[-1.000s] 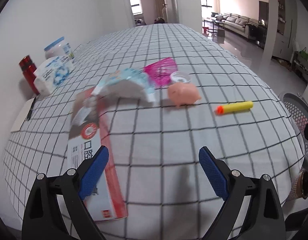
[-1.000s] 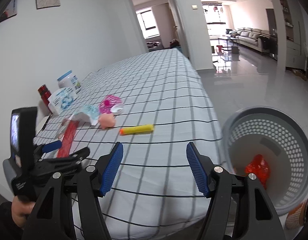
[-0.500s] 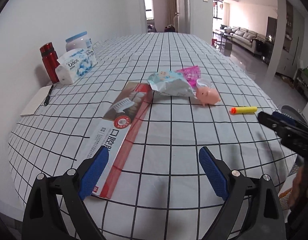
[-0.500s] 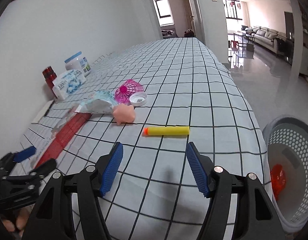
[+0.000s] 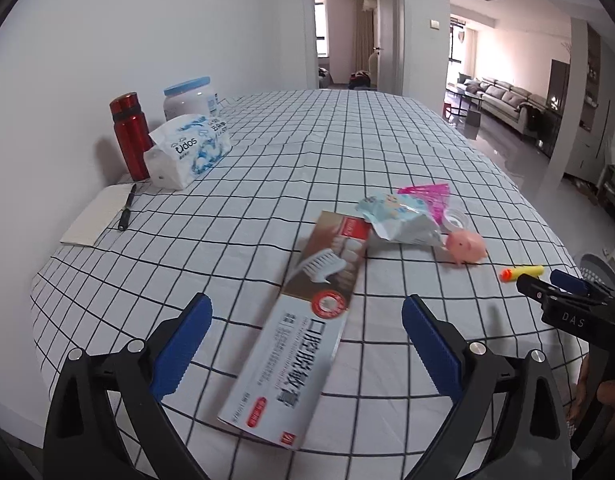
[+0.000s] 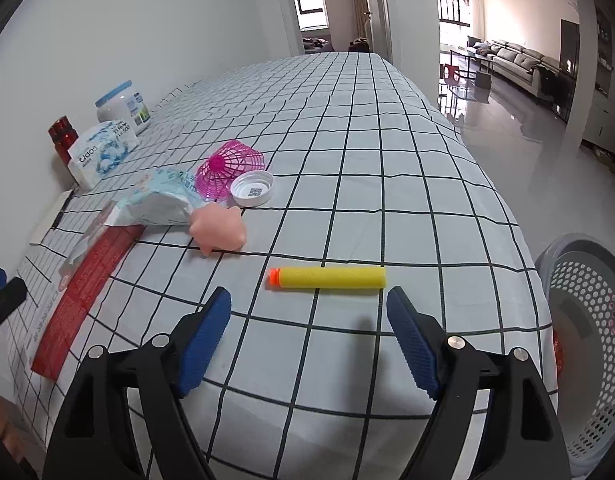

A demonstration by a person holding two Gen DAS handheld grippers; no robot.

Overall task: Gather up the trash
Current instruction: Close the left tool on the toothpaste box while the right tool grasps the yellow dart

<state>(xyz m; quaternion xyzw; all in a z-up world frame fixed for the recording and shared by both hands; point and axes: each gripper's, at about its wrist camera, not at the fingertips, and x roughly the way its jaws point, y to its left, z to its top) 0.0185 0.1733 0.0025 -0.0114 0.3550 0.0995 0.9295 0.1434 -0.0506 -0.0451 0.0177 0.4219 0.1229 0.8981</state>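
Observation:
A long toothpaste box [image 5: 307, 320] lies on the checked tablecloth [image 5: 347, 152], its near end between the wide, still-opening jaws of my left gripper [image 5: 307, 328]; the pads do not touch it. Beyond it lie a crumpled blue-white wrapper [image 5: 399, 220], a pink mesh cup [image 6: 231, 168], a white cap [image 6: 252, 188], a pink pig toy [image 6: 219, 228] and a yellow foam dart [image 6: 331, 278]. My right gripper [image 6: 307, 312] hovers just short of the dart, jaws opening, nothing between them. It also shows at the right edge [image 5: 555, 288] of the left wrist view.
A grey perforated basket [image 6: 587, 320] with something red inside stands on the floor off the table's right edge. At the far left stand a red bottle [image 5: 129, 136], a white jar [image 5: 191, 98], a tissue pack [image 5: 187, 150] and a notepad with pen [image 5: 97, 214].
Both grippers have moved in over the table: the toothpaste box now sits between the left jaws and the dart lies close before the right ones. The right jaws have widened.

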